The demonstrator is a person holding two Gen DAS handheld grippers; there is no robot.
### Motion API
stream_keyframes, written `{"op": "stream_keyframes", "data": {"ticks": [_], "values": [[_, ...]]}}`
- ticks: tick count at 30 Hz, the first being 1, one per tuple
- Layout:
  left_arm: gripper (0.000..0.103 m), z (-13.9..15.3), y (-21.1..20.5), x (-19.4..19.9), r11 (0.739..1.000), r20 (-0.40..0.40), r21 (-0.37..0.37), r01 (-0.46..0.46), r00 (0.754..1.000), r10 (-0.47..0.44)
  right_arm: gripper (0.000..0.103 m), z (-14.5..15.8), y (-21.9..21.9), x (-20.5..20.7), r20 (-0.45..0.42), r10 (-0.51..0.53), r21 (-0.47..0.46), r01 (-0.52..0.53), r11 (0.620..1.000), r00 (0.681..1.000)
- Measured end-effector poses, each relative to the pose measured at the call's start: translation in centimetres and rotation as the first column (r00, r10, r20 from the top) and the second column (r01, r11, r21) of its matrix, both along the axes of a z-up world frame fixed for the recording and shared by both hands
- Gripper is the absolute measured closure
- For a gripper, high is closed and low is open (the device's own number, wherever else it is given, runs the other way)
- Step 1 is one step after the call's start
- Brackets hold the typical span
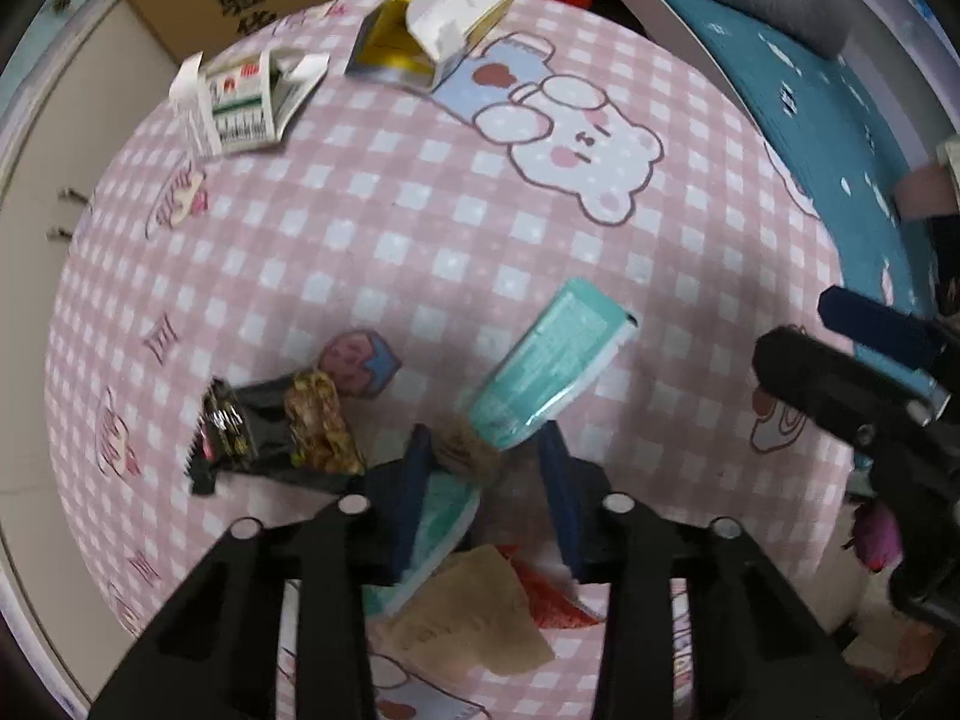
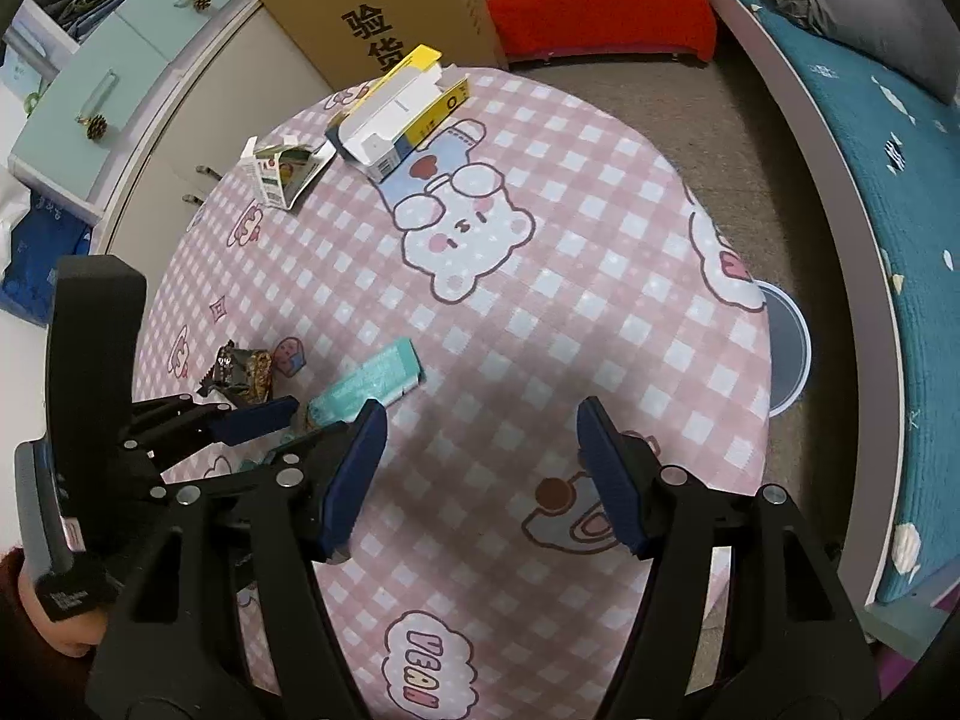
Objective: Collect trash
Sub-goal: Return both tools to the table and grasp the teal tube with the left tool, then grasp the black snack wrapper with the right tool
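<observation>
A teal wrapper (image 1: pixel 552 366) lies on the pink checked mat (image 1: pixel 372 228), and its crumpled near end sits between the blue pads of my left gripper (image 1: pixel 486 468), which points down and is shut on it. In the right wrist view the same teal wrapper (image 2: pixel 372 381) runs into the left gripper (image 2: pixel 300 420). A dark snack wrapper (image 1: pixel 270 432) lies just left of it. Brown paper (image 1: pixel 474 612) and a red wrapper (image 1: pixel 546 594) lie under the left gripper's fingers. My right gripper (image 2: pixel 480 468) hovers open over bare mat with nothing in it.
A torn yellow box (image 1: pixel 432 30) and a green-and-white carton (image 1: pixel 240 102) sit at the mat's far side, before a big cardboard box (image 2: pixel 384 6). A teal bed (image 2: pixel 870 192) runs along the right, drawers (image 2: pixel 90 90) along the left. A round grey lid (image 2: pixel 789 354) pokes out at the mat's right edge.
</observation>
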State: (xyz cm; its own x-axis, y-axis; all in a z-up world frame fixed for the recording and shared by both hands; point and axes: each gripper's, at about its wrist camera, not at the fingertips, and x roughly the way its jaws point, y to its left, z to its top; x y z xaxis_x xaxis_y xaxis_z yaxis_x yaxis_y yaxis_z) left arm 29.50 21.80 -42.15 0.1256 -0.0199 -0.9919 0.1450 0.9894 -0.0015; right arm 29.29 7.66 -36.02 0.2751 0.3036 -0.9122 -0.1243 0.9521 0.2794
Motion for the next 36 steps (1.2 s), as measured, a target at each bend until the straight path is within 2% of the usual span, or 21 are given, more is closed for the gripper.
{"op": "stream_keyframes", "data": {"ticks": [1, 4, 8, 12, 15, 18, 21, 25, 28, 29, 31, 32, 36], "values": [[0.082, 0.3, -0.2, 0.0, 1.0, 0.013, -0.001, 0.01, 1.0, -0.01, 0.038, 0.1, 0.0, 0.0, 0.001, -0.002, 0.001, 0.002, 1.0, 1.0], [0.083, 2.1, 0.7, 0.3, 0.998, 0.054, -0.061, -0.028, 0.998, 0.031, 0.038, 0.7, 0.4, 0.5, 0.011, 0.01, 0.001, -0.01, 1.0, 1.0], [0.083, 5.3, 2.8, -0.1, 0.993, 0.134, -0.086, -0.087, 0.986, 0.098, 0.038, 1.4, 2.6, 1.3, 0.032, 0.066, 0.001, -0.066, 0.998, 0.997], [0.083, 7.8, 7.0, -1.3, 0.977, 0.19, -0.094, -0.193, 0.96, 0.207, 0.038, 1.4, 6.2, 1.7, 0.034, 0.149, 0.005, -0.149, 0.989, 0.988], [0.083, 8.8, 10.1, -2.6, 0.958, 0.202, -0.083, -0.274, 0.937, 0.285, 0.038, 1.1, 9.5, 1.7, 0.037, 0.233, 0.003, -0.234, 0.972, 0.972], [0.083, 8.7, 13.5, -4.2, 0.935, 0.199, -0.064, -0.348, 0.914, 0.354, 0.037, 0.7, 13.1, 1.5, 0.043, 0.336, -0.019, -0.335, 0.942, 0.941], [0.083, 8.0, 15.8, -5.3, 0.911, 0.187, -0.05, -0.41, 0.892, 0.412, 0.035, -0.3, 16.6, 1.1, 0.042, 0.453, -0.065, -0.45, 0.891, 0.89], [0.083, 7.3, 17.9, -6.6, 0.882, 0.172, -0.03, -0.47, 0.867, 0.468, 0.035, -2.3, 20.5, 0.5, 0.019, 0.59, -0.146, -0.581, 0.8, 0.807], [0.083, 6.8, 18.8, -7.0, 0.869, 0.162, -0.027, -0.494, 0.856, 0.491, 0.035, -3.6, 21.9, 0.4, -0.006, 0.63, -0.175, -0.621, 0.764, 0.776], [0.083, 6.8, 18.9, -7.0, 0.868, 0.162, -0.026, -0.495, 0.855, 0.492, 0.037, -3.9, 22.0, 0.5, -0.011, 0.636, -0.179, -0.628, 0.758, 0.771], [0.083, 6.7, 18.8, -6.9, 0.868, 0.162, -0.026, -0.496, 0.855, 0.493, 0.057, -4.4, 22.1, 0.5, -0.015, 0.649, -0.228, -0.635, 0.738, 0.761], [0.083, 6.8, 18.5, -6.7, 0.87, 0.162, -0.028, -0.493, 0.856, 0.491, 0.063, -4.6, 21.9, 0.6, -0.022, 0.654, -0.227, -0.64, 0.734, 0.757], [0.083, 7.1, 16.8, -5.8, 0.882, 0.173, -0.033, -0.471, 0.866, 0.469, 0.073, -4.5, 19.8, 1.0, -0.027, 0.649, -0.224, -0.638, 0.737, 0.76]]}}
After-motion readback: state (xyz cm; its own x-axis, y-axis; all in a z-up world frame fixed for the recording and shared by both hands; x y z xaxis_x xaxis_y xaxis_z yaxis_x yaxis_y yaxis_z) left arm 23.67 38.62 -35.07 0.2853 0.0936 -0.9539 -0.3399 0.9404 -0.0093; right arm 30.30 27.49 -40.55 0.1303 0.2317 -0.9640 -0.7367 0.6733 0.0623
